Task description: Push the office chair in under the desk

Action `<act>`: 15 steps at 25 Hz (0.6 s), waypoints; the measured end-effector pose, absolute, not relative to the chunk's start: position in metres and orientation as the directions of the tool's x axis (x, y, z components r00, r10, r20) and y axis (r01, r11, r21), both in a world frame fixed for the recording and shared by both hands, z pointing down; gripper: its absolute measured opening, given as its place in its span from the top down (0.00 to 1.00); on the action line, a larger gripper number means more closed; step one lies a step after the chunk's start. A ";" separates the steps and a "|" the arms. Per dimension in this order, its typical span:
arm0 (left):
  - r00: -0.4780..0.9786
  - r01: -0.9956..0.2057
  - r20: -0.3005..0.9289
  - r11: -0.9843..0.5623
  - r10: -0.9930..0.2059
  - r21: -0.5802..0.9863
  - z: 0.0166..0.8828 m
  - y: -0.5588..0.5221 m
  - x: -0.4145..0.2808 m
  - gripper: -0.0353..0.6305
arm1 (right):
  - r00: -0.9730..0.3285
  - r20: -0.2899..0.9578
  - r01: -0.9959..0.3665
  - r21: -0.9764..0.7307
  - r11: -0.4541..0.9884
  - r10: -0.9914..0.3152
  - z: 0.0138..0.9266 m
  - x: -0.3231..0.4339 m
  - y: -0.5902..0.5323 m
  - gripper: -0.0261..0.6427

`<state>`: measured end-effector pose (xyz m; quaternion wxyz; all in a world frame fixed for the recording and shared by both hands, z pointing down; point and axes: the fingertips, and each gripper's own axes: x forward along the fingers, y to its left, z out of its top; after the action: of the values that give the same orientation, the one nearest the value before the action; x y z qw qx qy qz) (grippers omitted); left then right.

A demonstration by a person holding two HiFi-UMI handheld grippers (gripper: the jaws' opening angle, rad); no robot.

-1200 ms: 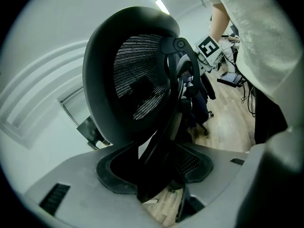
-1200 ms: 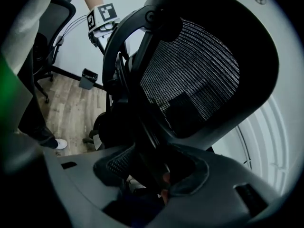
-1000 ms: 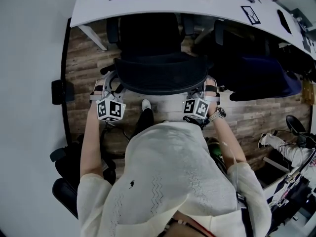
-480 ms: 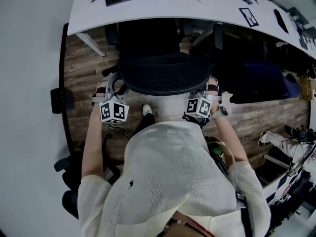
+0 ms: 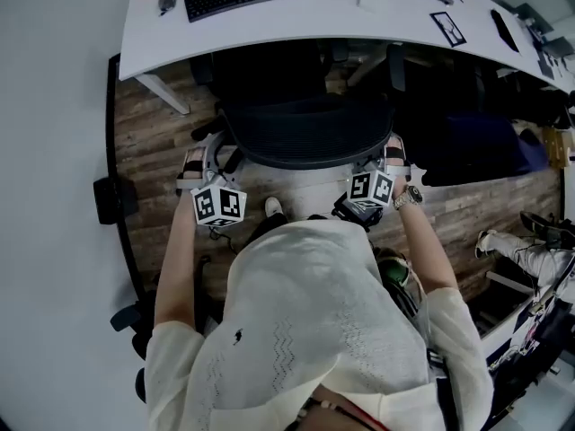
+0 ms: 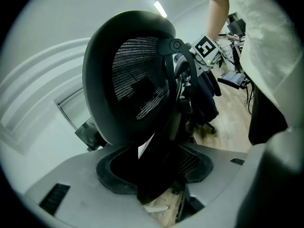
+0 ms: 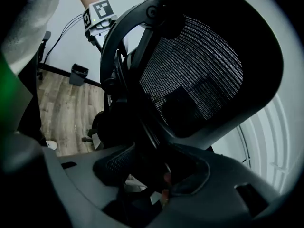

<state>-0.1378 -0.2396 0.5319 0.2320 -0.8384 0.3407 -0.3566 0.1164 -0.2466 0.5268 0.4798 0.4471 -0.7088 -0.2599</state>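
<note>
the office chair (image 5: 305, 128) has rolled a little further in than 1 second ago, so its seat sits under the white desk (image 5: 332, 16) and only the mesh backrest sticks out. the left gripper (image 5: 196, 162) and right gripper (image 5: 393, 153) each clamp 1 side edge of that backrest.
</note>
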 end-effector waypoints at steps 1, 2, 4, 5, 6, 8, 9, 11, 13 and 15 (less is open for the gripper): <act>0.514 -0.405 0.439 -0.660 -0.737 -0.633 0.532 -0.242 -0.138 0.62 | -0.135 0.449 -0.385 0.798 0.464 -0.884 0.527 0.116 -0.249 0.65; 0.514 -0.403 0.439 -0.660 -0.737 -0.634 0.531 -0.245 -0.139 0.62 | -0.131 0.448 -0.385 0.799 0.462 -0.884 0.527 0.115 -0.252 0.65; 0.516 -0.401 0.439 -0.660 -0.735 -0.635 0.531 -0.251 -0.140 0.62 | -0.129 0.446 -0.387 0.800 0.459 -0.886 0.526 0.114 -0.258 0.65; 0.517 -0.400 0.439 -0.661 -0.735 -0.635 0.530 -0.254 -0.140 0.62 | -0.128 0.445 -0.388 0.800 0.457 -0.887 0.526 0.114 -0.261 0.65; 0.519 -0.399 0.438 -0.661 -0.734 -0.635 0.530 -0.257 -0.140 0.62 | -0.126 0.445 -0.390 0.800 0.456 -0.887 0.526 0.114 -0.263 0.65; 0.522 -0.399 0.438 -0.663 -0.732 -0.633 0.529 -0.262 -0.140 0.62 | -0.123 0.447 -0.390 0.799 0.457 -0.886 0.525 0.114 -0.267 0.65; 0.522 -0.399 0.438 -0.663 -0.732 -0.634 0.529 -0.264 -0.141 0.62 | -0.124 0.446 -0.390 0.800 0.457 -0.886 0.525 0.113 -0.269 0.65; 0.521 -0.397 0.438 -0.663 -0.732 -0.635 0.529 -0.268 -0.142 0.62 | -0.124 0.443 -0.390 0.801 0.454 -0.888 0.525 0.113 -0.273 0.65; 0.522 -0.396 0.439 -0.664 -0.731 -0.634 0.529 -0.272 -0.141 0.62 | -0.125 0.438 -0.396 0.801 0.449 -0.890 0.525 0.112 -0.277 0.65; 0.524 -0.397 0.438 -0.664 -0.731 -0.634 0.529 -0.276 -0.141 0.62 | -0.128 0.434 -0.397 0.802 0.447 -0.892 0.525 0.113 -0.282 0.65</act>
<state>-0.1408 -0.2765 0.5294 0.2357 -0.8406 0.3352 -0.3543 0.1129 -0.2815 0.5250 0.4766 0.4572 -0.7045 -0.2597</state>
